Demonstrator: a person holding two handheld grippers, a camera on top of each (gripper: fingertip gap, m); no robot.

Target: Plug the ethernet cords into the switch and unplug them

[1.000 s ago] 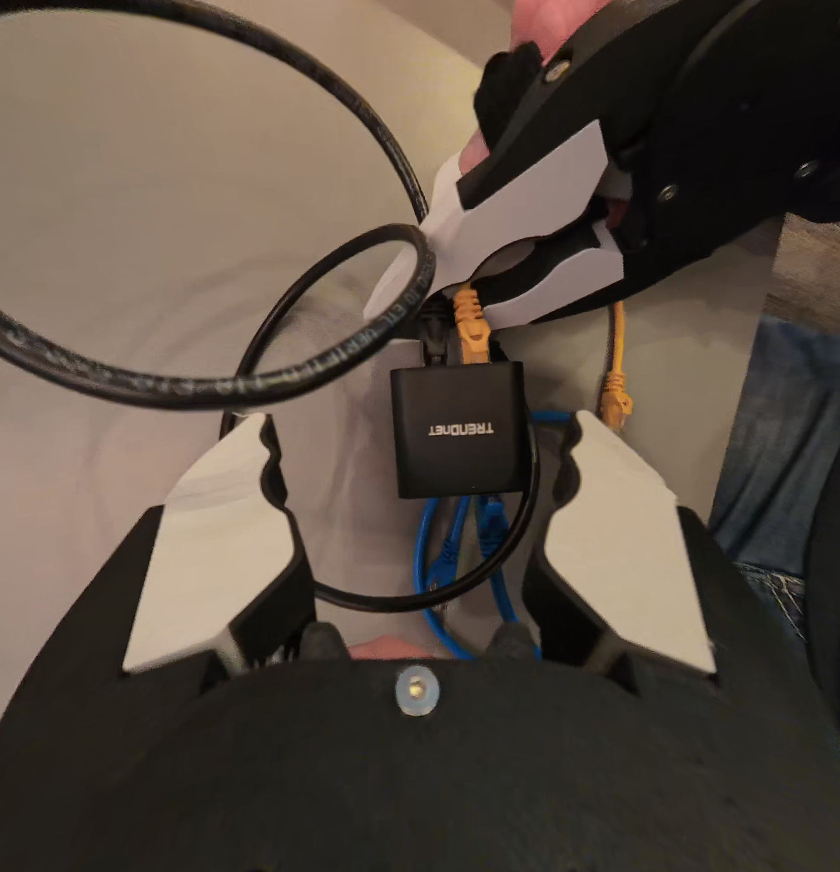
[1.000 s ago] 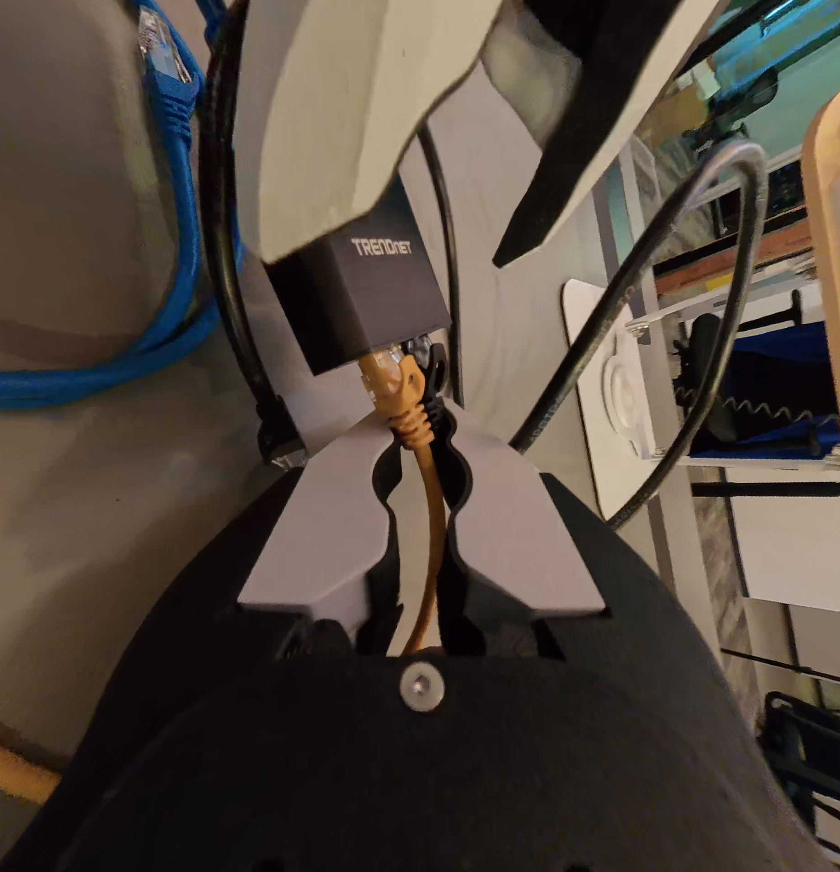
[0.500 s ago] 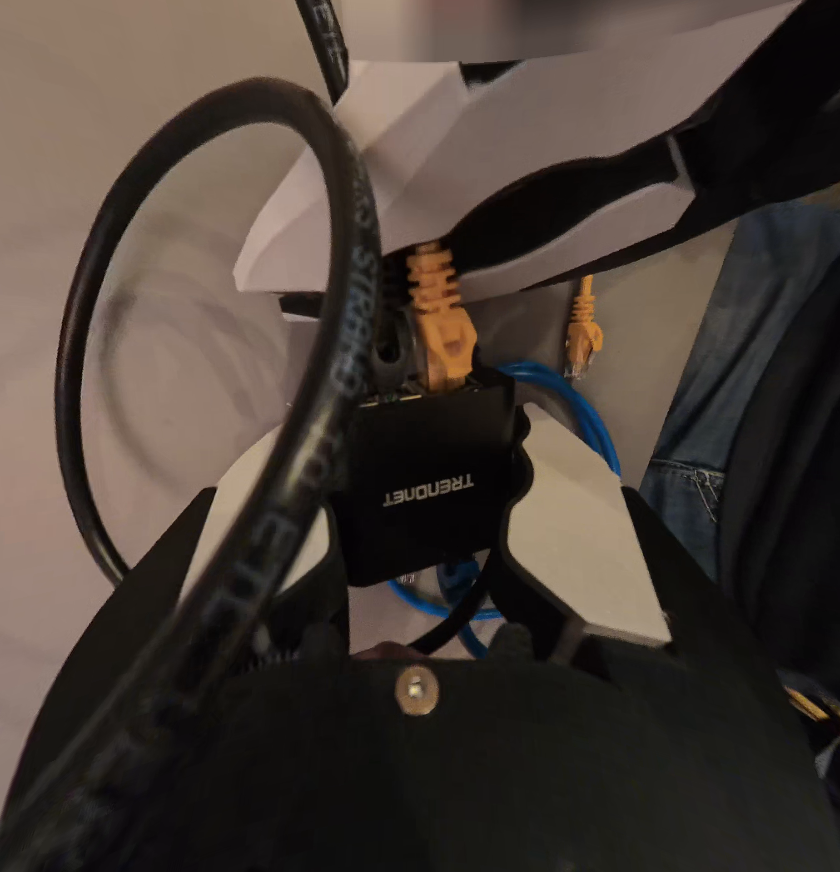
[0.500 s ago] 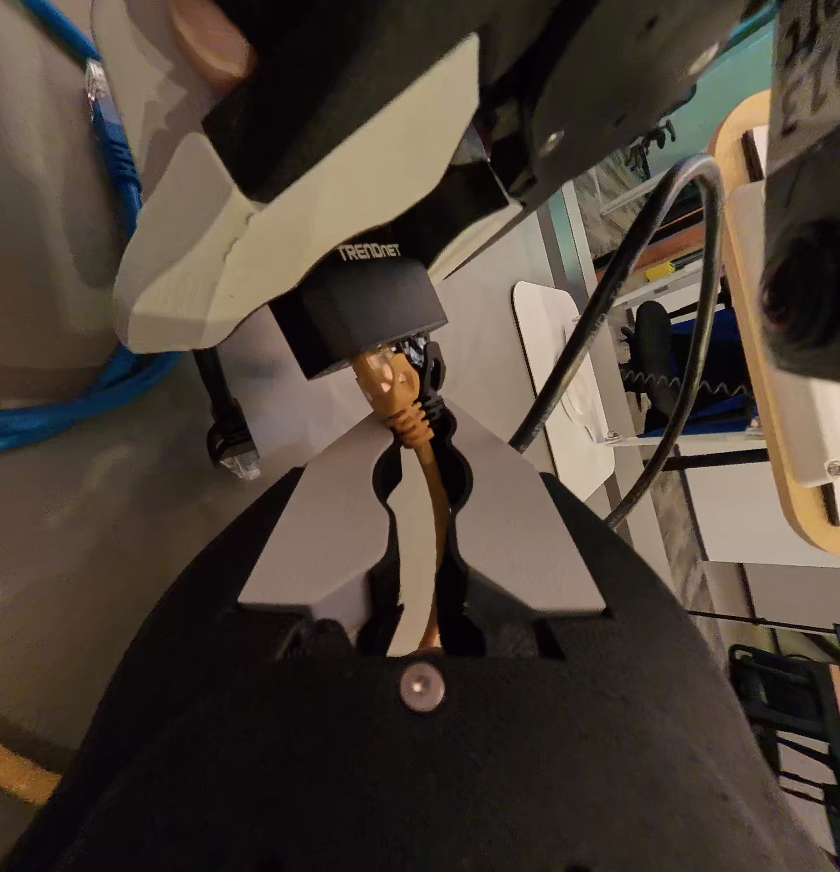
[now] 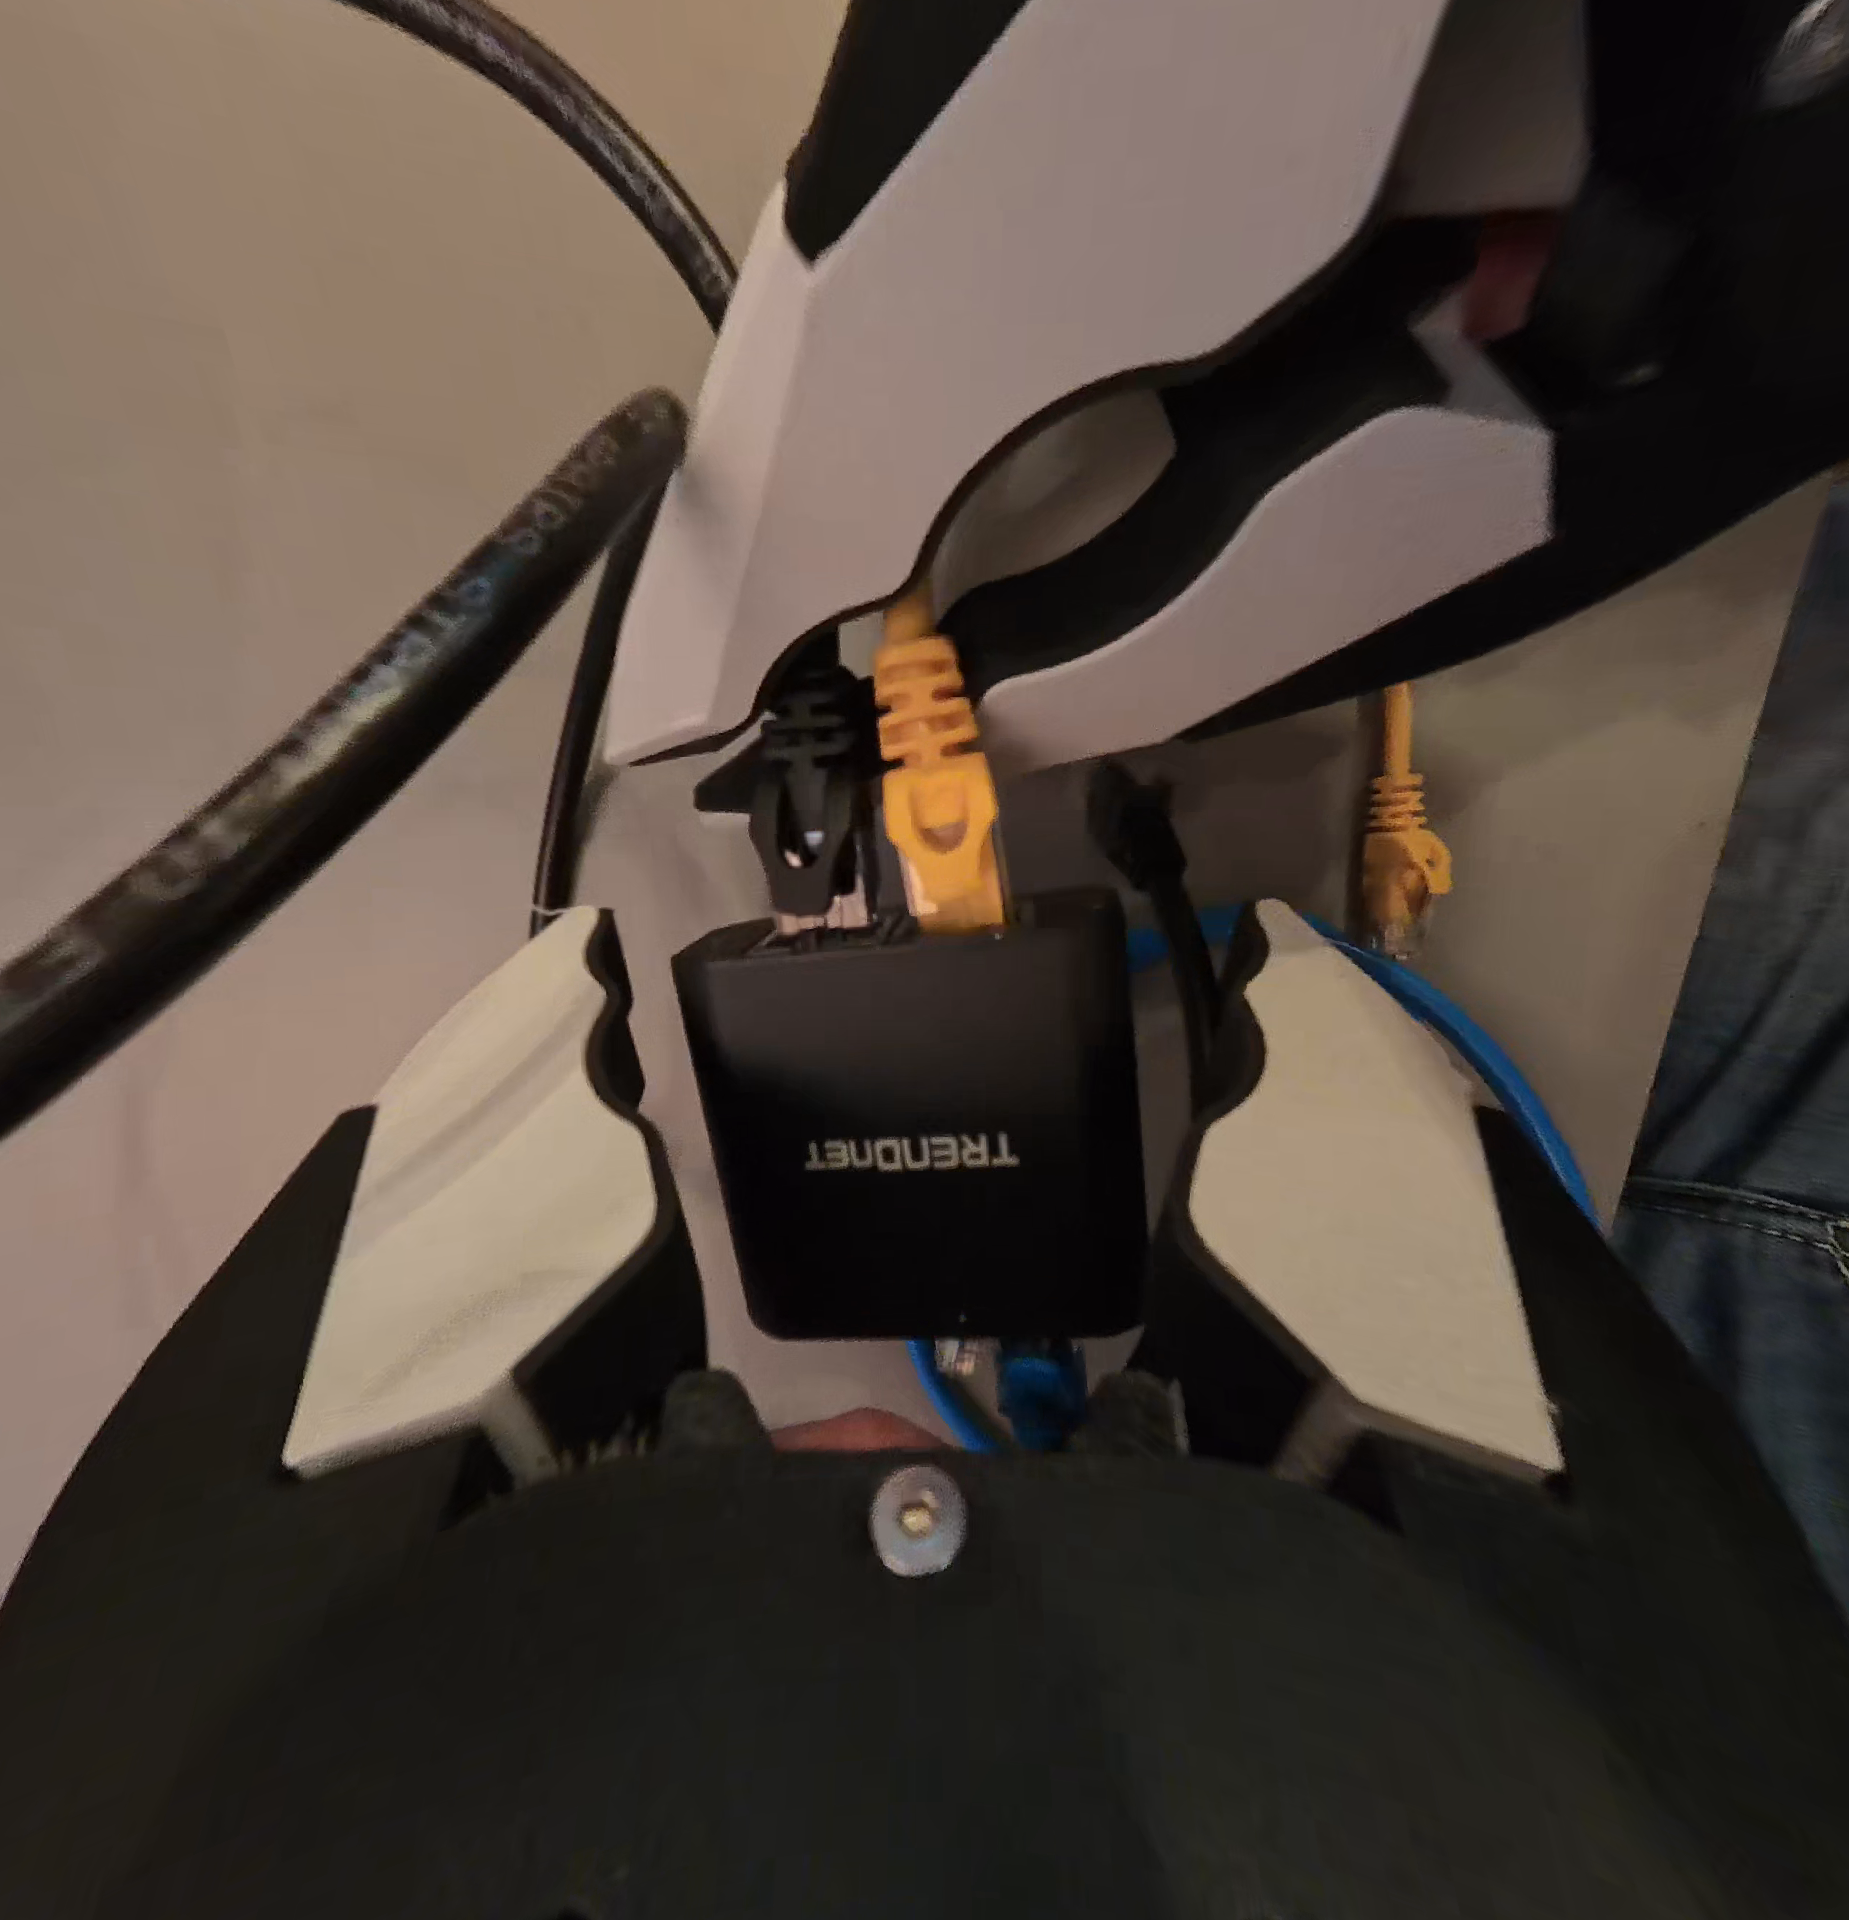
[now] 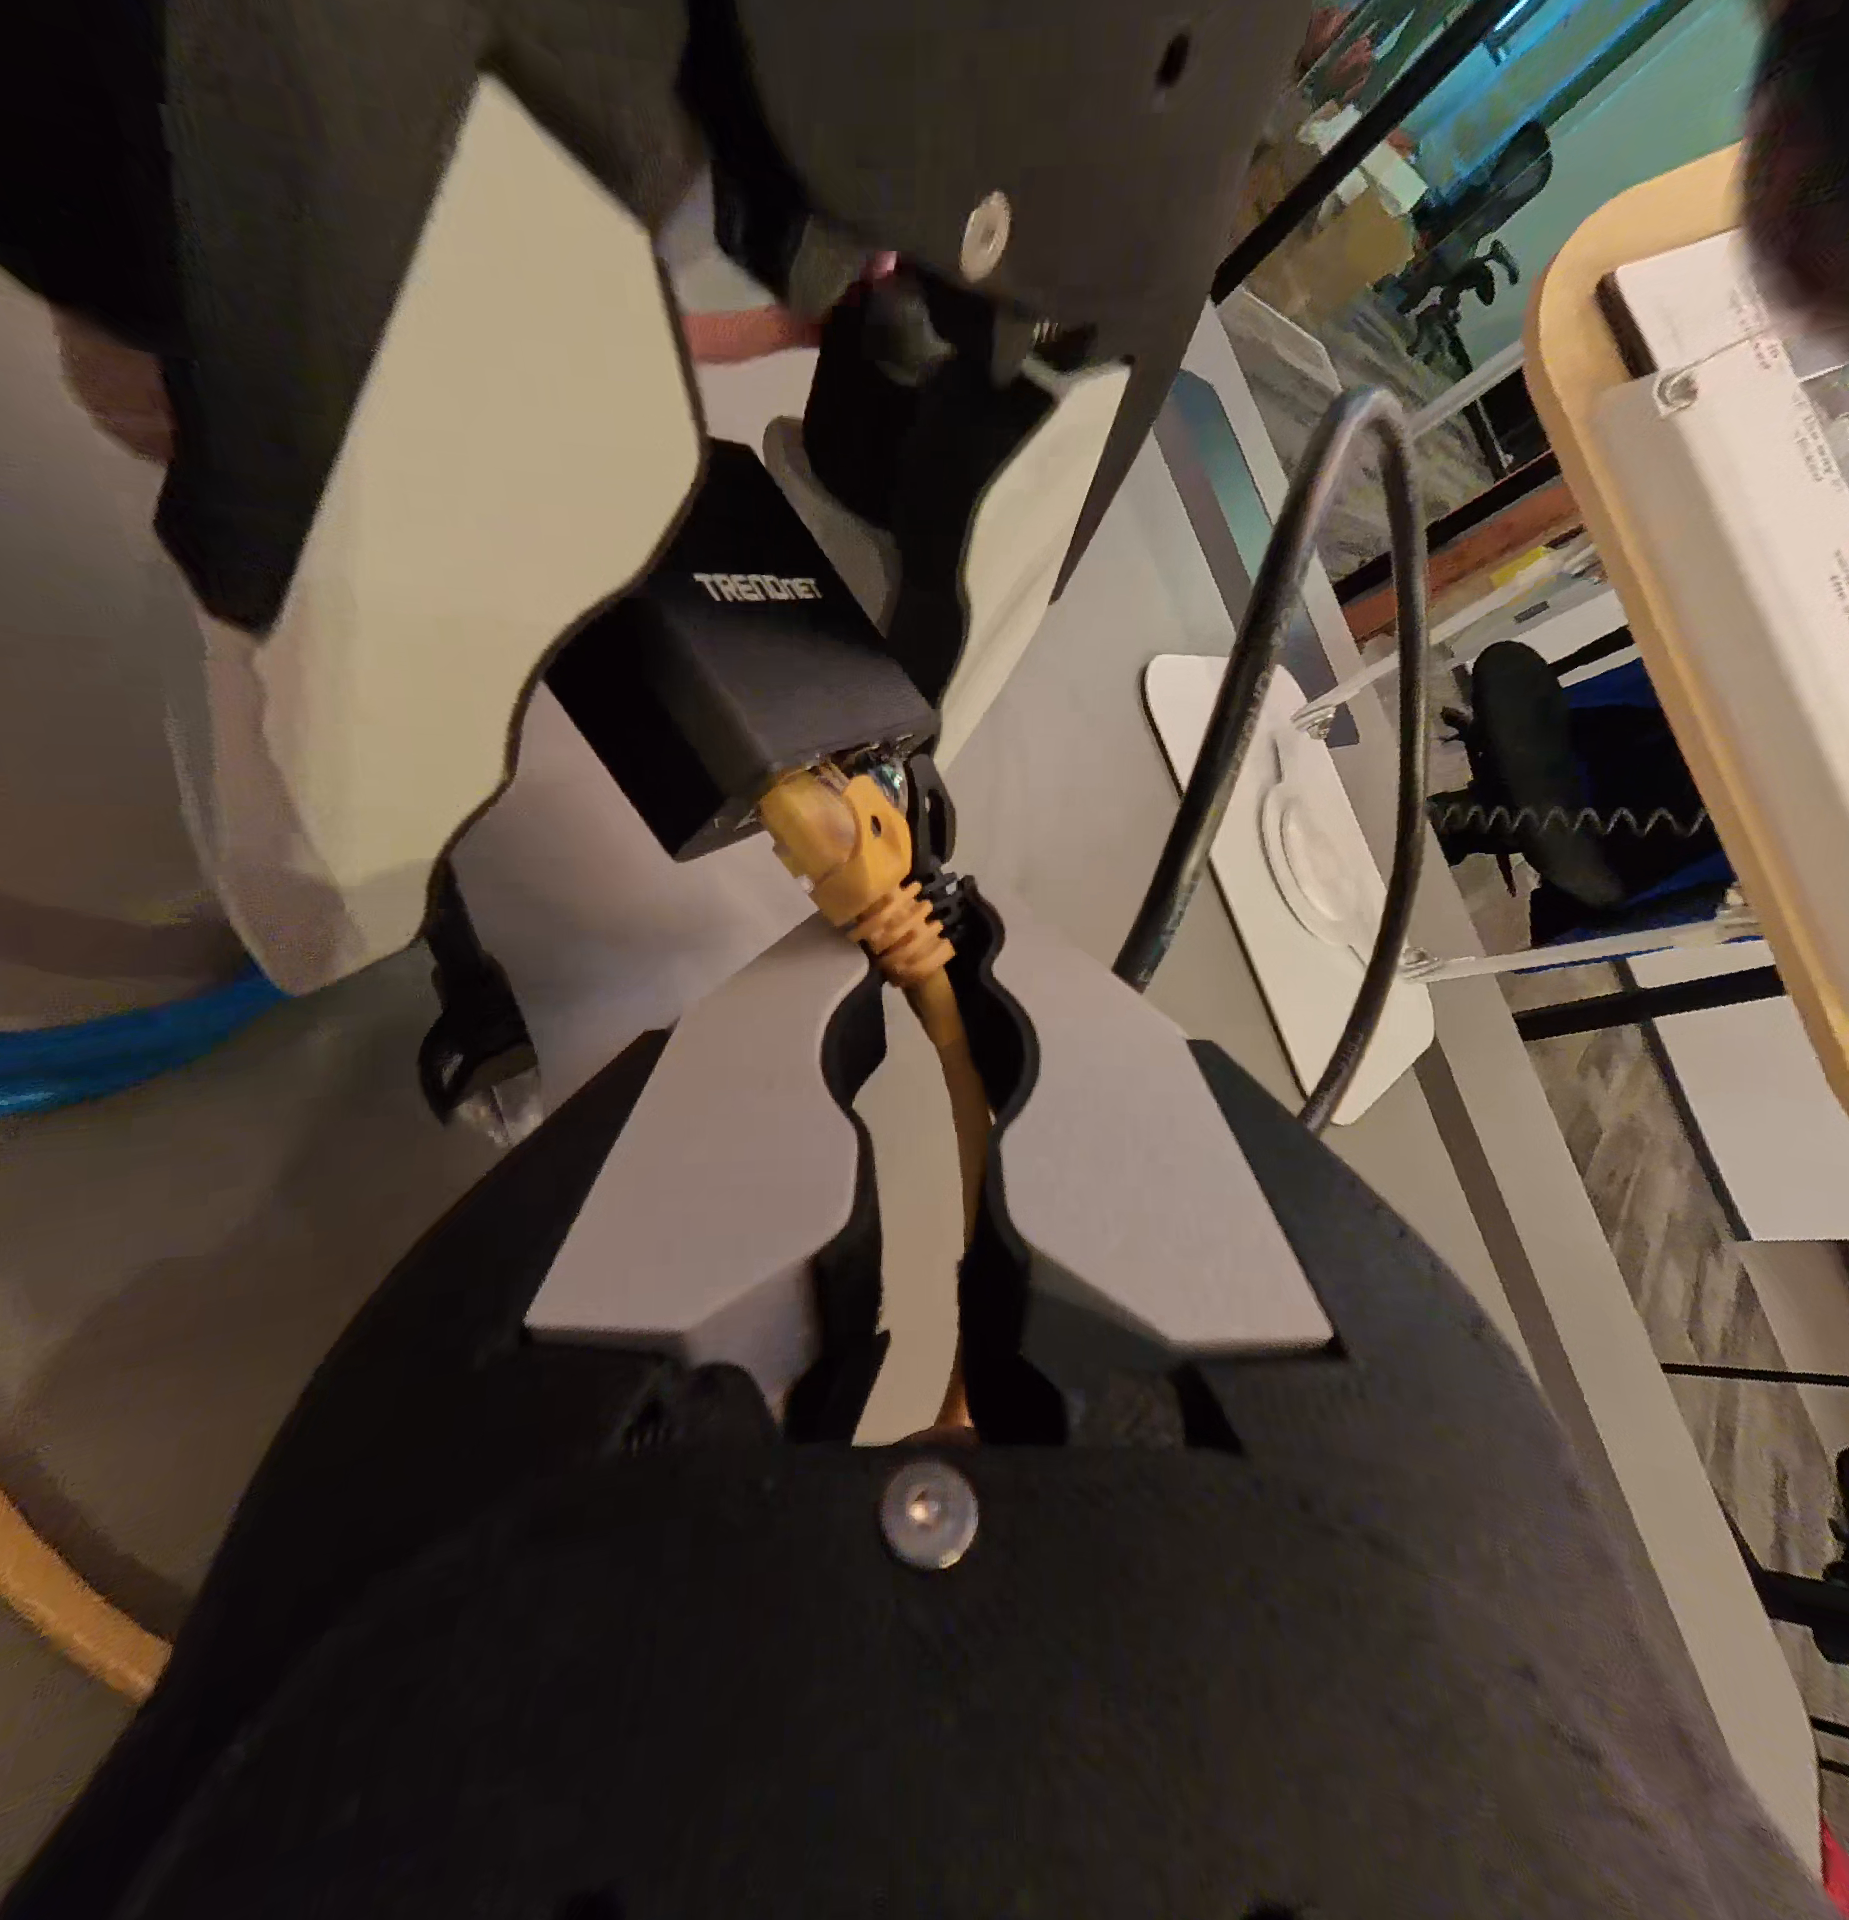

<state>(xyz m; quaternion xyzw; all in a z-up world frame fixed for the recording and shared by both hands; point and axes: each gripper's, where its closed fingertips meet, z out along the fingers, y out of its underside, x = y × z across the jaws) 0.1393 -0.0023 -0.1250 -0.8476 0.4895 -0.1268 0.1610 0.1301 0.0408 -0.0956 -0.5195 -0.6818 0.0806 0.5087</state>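
Note:
The black switch lies between the fingers of my left gripper, which is open with a small gap on each side. My right gripper is shut on the yellow ethernet cord just behind its plug, which sits in a switch port. It shows from the front in the left wrist view. A black plug sits in the port beside the yellow plug. The switch shows partly under a left finger.
A loose yellow plug and blue cords lie on the pale table. A thick black cable arcs past on the left. A loose black plug lies by the switch. A person's jeans are at the right, beyond the table edge.
Half a second ago my left fingers pressed on the switch; now they stand wider apart. The black cable loop has swung off to the left. The right gripper keeps its grip on the yellow cord.

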